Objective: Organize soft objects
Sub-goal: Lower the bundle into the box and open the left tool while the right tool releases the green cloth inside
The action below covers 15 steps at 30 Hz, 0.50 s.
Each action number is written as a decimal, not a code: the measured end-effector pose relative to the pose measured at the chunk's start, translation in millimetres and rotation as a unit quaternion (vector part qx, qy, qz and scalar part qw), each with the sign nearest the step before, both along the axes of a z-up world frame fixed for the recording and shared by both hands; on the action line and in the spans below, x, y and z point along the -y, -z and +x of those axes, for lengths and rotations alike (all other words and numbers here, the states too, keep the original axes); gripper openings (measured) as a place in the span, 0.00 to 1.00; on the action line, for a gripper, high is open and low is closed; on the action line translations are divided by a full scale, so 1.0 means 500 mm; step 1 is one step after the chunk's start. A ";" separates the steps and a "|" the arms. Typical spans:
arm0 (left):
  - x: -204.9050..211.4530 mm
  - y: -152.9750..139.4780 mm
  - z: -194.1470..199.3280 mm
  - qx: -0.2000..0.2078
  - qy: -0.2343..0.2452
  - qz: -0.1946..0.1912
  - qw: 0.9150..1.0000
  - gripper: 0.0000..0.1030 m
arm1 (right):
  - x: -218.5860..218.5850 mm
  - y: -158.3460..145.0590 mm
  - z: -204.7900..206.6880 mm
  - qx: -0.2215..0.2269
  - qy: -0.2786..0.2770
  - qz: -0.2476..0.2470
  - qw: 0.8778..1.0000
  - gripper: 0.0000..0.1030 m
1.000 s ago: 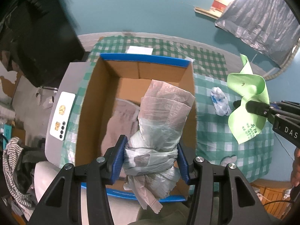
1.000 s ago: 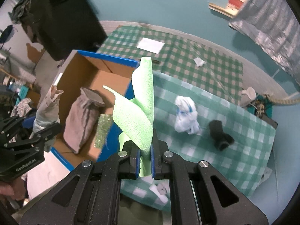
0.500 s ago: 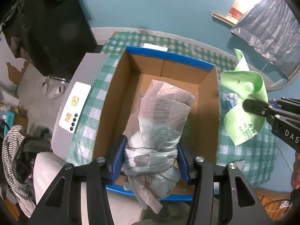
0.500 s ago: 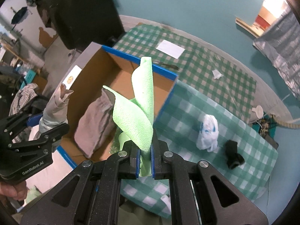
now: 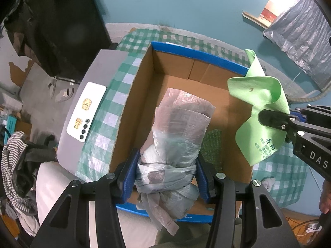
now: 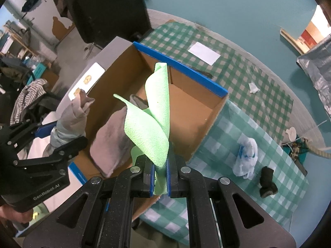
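My left gripper (image 5: 166, 171) is shut on a knotted grey plastic bag bundle (image 5: 175, 140) and holds it above the near end of an open cardboard box (image 5: 134, 95) with blue rims. My right gripper (image 6: 160, 173) is shut on a light green cloth (image 6: 154, 122) and holds it over the box's right edge; the cloth also shows in the left wrist view (image 5: 260, 111). A grey-brown cloth bag (image 6: 109, 142) and a green glittery item (image 5: 213, 146) lie inside the box (image 6: 192, 107). The left gripper with its bundle (image 6: 70, 119) shows at the left of the right wrist view.
On the green checked tablecloth (image 6: 269, 103) right of the box lie a white-and-blue crumpled bag (image 6: 246, 157), a black rolled item (image 6: 268, 181), a white paper (image 6: 204, 53) and a small white scrap (image 6: 253, 87). A white phone (image 5: 86, 111) lies on a grey surface left of the box.
Both grippers have moved left over the box with their loads. The green cloth has gone from above the tablecloth to above the box's right edge.
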<state>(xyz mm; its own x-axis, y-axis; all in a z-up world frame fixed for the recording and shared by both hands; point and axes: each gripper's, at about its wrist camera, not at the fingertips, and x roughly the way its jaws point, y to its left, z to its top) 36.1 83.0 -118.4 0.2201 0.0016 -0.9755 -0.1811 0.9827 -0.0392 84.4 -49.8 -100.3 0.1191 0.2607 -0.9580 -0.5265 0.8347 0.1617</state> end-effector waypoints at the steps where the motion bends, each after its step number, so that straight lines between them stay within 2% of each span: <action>1: -0.001 0.003 0.001 -0.003 -0.002 0.000 1.000 0.52 | -0.003 0.002 0.000 -0.001 -0.002 -0.001 1.000 0.07; 2: -0.003 0.009 0.002 -0.010 -0.006 0.000 1.000 0.52 | -0.008 0.004 0.001 -0.004 -0.004 -0.003 1.000 0.07; 4: -0.005 0.015 0.003 -0.018 -0.010 0.004 1.000 0.52 | -0.012 0.004 0.001 -0.001 -0.004 -0.007 1.000 0.15; 6: -0.006 0.018 0.002 -0.021 -0.010 0.008 1.000 0.54 | -0.016 0.001 -0.002 0.004 -0.009 -0.008 1.000 0.17; 10: -0.005 0.019 0.001 -0.027 -0.006 0.017 0.999 0.61 | -0.018 -0.005 -0.011 0.010 -0.015 -0.007 1.000 0.33; 15: -0.007 0.014 0.000 -0.027 -0.007 0.018 0.999 0.71 | -0.014 -0.006 -0.014 0.009 -0.010 -0.007 1.000 0.34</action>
